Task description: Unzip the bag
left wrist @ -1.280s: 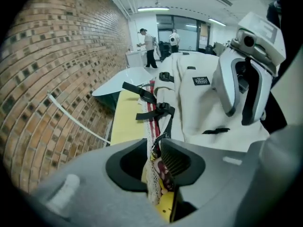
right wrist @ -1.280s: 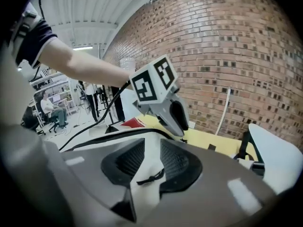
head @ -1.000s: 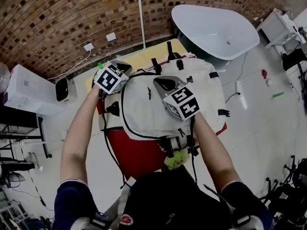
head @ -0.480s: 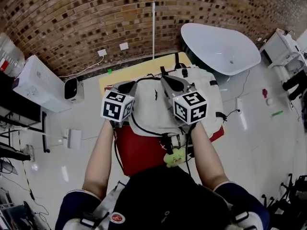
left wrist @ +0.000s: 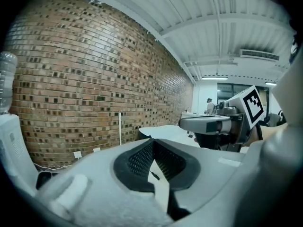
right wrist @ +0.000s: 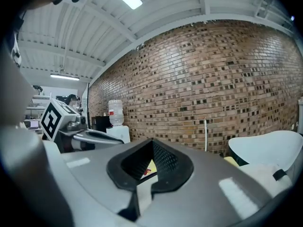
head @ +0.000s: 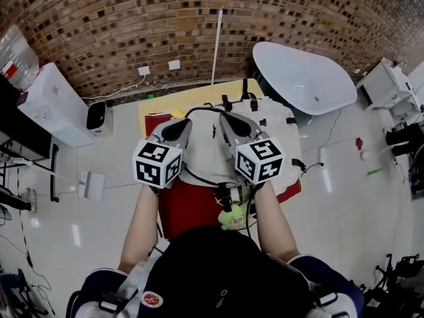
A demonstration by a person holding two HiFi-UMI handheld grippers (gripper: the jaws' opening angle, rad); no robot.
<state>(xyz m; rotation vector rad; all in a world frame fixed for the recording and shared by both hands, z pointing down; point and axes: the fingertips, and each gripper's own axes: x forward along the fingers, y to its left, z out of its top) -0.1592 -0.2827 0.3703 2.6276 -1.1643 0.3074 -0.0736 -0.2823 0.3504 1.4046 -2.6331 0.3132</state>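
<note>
Jaws together on both, nothing clamped. L gripper (head: 177,127) and R gripper (head: 229,119) sit side by side, raised over bag (head: 204,150), tips aimed at brick wall (head: 132,25). Gripper views: pads closed, only wall beyond. White bag lies flat on red top (head: 189,207), green toy (head: 232,218) at near end, white tub (head: 305,78) just past far end.
</note>
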